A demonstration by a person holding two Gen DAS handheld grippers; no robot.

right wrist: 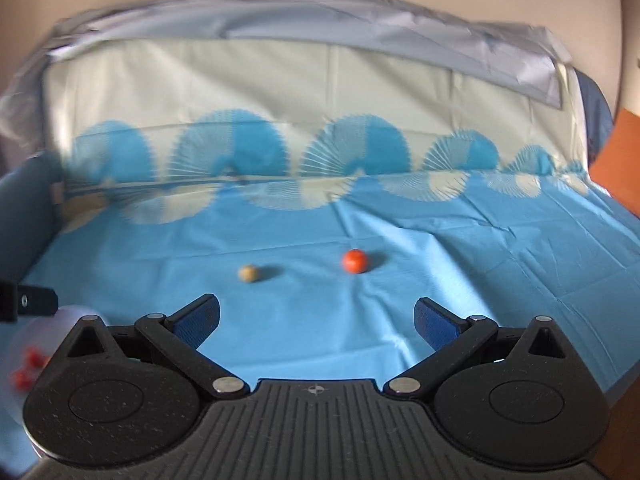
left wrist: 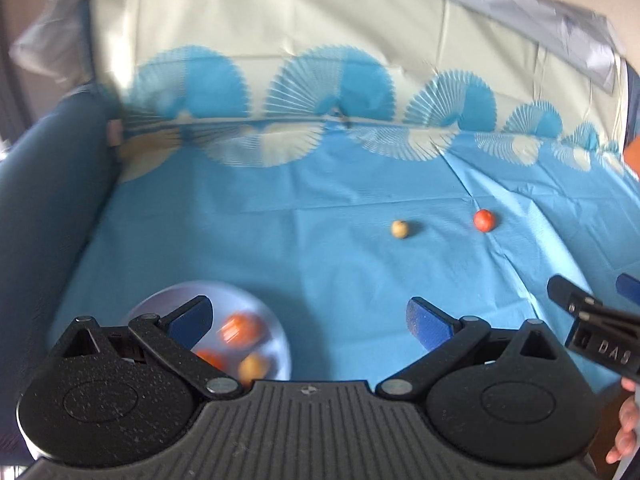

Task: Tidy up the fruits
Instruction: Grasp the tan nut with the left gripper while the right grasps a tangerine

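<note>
Left wrist view: left hand-held gripper (left wrist: pixel 310 320) spread wide, grasping nothing; hangs above the near-left of the surface, its left finger over the bowl (left wrist: pixel 276 344).
Bowl: pale, near left; holds 3 fruits as far as the blur allows, 2 orange-red and 1 tan. Blurred, so exact count is a guess.
Right wrist view: right hand-held gripper (right wrist: pixel 316 322) also released, nothing between the fingers; it faces the 2 loose fruits head-on.
Loose fruits: tan fruit (right wrist: pixel 248 272) on the left, red fruit (right wrist: pixel 354 261) on the right and slightly farther; apart from each other, both well away from the bowl.
Surface: blue cloth (right wrist: pixel 480 272) with creases; whether a desk or a bed lies under it, cannot tell.
Step in hand (judged): fetch 1 of the 2 loose fruits with the right gripper, then carry it to the bowl.
Doing it well: centre 1 fruit between the fingers before closing; come down from above so a fingertip does not nudge it.
Risk: round fruit may roll on a touch; creases may steer it.
Grip: close gently, around the widest part.
Left side: keep it off the right gripper's path to the bowl.
</note>
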